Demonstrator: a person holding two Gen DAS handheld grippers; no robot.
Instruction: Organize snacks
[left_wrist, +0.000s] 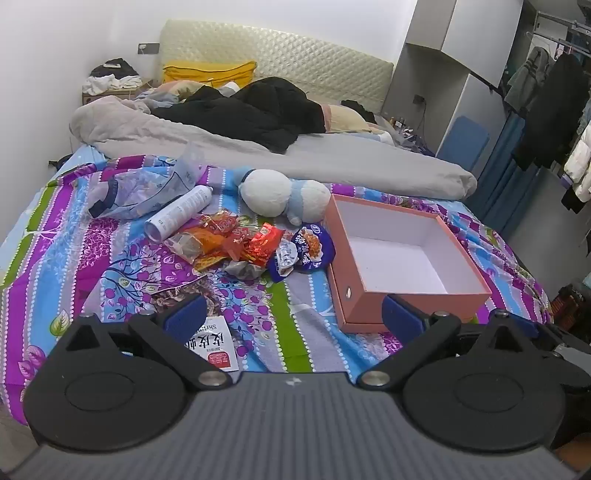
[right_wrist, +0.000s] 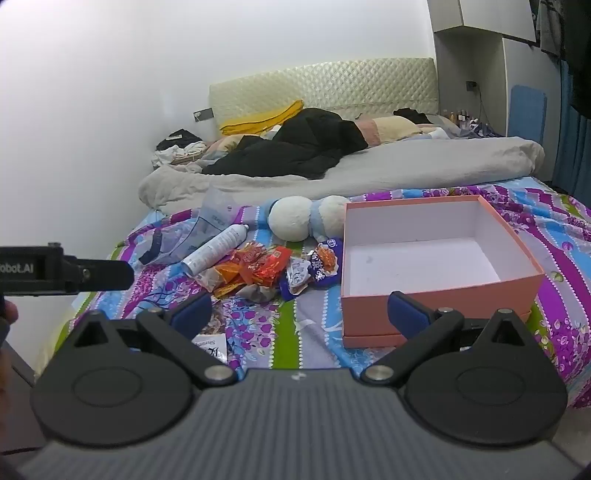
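A heap of snack packets lies on the flowered bedsheet: orange and red packets (left_wrist: 229, 240) (right_wrist: 255, 267) and a blue packet (left_wrist: 312, 245) (right_wrist: 325, 267). A white packet with red print (left_wrist: 218, 345) (right_wrist: 214, 345) lies nearest, partly behind a finger. An empty pink box (left_wrist: 402, 254) (right_wrist: 428, 258) with a white inside stands to the right of the heap. My left gripper (left_wrist: 293, 314) is open and empty, hovering short of the heap. My right gripper (right_wrist: 299, 314) is open and empty too. The left gripper's side (right_wrist: 66, 275) shows at the left edge of the right wrist view.
A white spray can (left_wrist: 181, 212) (right_wrist: 218, 249), a crumpled clear plastic bag (left_wrist: 147, 186) (right_wrist: 192, 236) and a white-and-blue plush toy (left_wrist: 284, 195) (right_wrist: 306, 218) lie behind the heap. A grey duvet (left_wrist: 295, 155) and dark clothes cover the far bed. A clothes rack (left_wrist: 554, 110) stands right.
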